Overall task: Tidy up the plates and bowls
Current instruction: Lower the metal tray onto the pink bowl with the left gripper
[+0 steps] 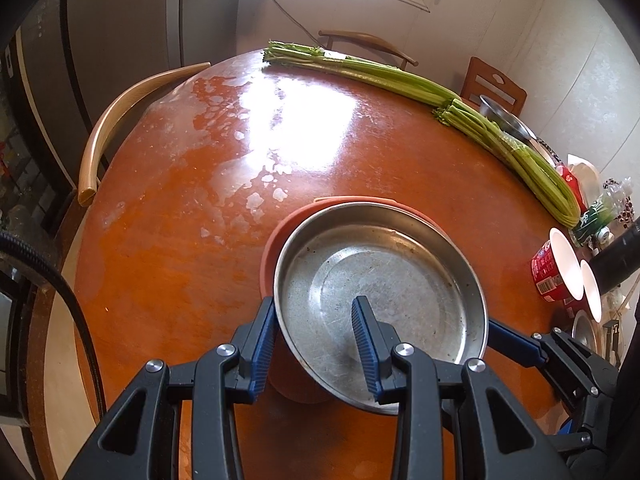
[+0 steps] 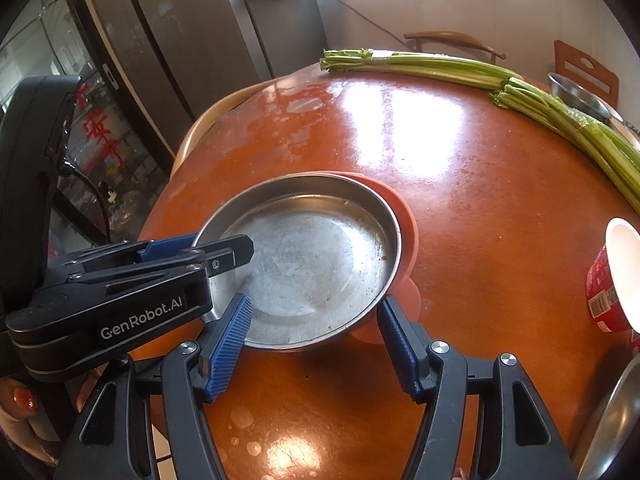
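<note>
A round steel plate (image 1: 380, 280) (image 2: 312, 256) sits on an orange plate (image 1: 272, 256) (image 2: 406, 232) of about the same size, over the near part of the round brown table (image 1: 180, 260). My left gripper (image 1: 314, 302) (image 2: 224, 242) is shut on the steel plate's rim, one finger inside the dish and one outside. Whether it also clamps the orange plate is unclear. My right gripper (image 2: 316, 302) stands open at the plate's near edge, its right finger (image 1: 512, 338) beside the rim. Whether the stack rests on the table I cannot tell.
Long celery bundles (image 1: 400, 80) (image 2: 560, 120) lie along the table's far right. Red paper cups (image 1: 556, 272) (image 2: 608, 280), a steel bowl (image 1: 504, 116) (image 2: 576, 96) and another steel dish (image 2: 616, 420) crowd the right edge. A wooden chair (image 1: 108, 128) stands at the left.
</note>
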`<control>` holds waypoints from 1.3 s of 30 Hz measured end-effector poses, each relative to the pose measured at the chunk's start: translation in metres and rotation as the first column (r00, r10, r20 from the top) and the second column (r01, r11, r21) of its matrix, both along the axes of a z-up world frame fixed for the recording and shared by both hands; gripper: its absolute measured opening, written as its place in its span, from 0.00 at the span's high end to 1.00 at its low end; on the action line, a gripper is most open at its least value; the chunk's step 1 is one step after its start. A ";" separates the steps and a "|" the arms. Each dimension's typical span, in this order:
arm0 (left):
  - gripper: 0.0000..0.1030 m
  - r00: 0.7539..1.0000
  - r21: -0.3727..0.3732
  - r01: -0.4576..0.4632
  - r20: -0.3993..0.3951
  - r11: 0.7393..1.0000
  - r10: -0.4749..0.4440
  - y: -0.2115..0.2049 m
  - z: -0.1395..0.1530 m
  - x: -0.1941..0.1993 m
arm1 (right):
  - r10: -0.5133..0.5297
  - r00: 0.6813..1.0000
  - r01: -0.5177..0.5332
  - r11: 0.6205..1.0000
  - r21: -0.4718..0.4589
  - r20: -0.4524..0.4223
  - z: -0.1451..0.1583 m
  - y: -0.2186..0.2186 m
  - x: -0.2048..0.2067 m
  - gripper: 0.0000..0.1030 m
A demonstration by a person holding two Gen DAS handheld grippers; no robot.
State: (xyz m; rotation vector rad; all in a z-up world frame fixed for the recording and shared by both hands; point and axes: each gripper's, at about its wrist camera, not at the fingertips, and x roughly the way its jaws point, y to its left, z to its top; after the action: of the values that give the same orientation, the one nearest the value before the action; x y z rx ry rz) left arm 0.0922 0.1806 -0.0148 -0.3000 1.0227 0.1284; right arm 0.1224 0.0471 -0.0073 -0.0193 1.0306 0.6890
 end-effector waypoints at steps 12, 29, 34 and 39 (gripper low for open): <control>0.63 1.000 -0.010 0.002 0.008 1.000 -0.002 0.007 -0.002 0.007 | -0.015 1.000 0.015 1.000 -0.025 0.019 -0.002 0.004 0.008 0.34; 0.63 1.000 -0.046 -0.004 0.031 0.999 0.006 0.015 -0.001 0.005 | -0.009 0.994 0.016 0.998 -0.067 0.105 -0.001 0.008 0.009 0.34; 0.63 0.999 -0.051 -0.006 0.051 0.999 0.009 0.018 0.004 0.001 | -0.013 0.995 0.019 0.998 -0.057 0.097 0.000 0.004 0.011 0.34; 0.63 0.997 -0.072 -0.045 0.067 0.996 0.049 0.032 0.008 -0.005 | -0.045 0.992 0.049 0.998 -0.030 0.114 0.006 -0.009 0.013 0.34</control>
State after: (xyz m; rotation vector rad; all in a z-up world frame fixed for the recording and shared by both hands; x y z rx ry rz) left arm 0.0873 0.2127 -0.0073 -0.3906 0.9537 0.1237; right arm 0.1355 0.0378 -0.0008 -0.0620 0.9302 0.6215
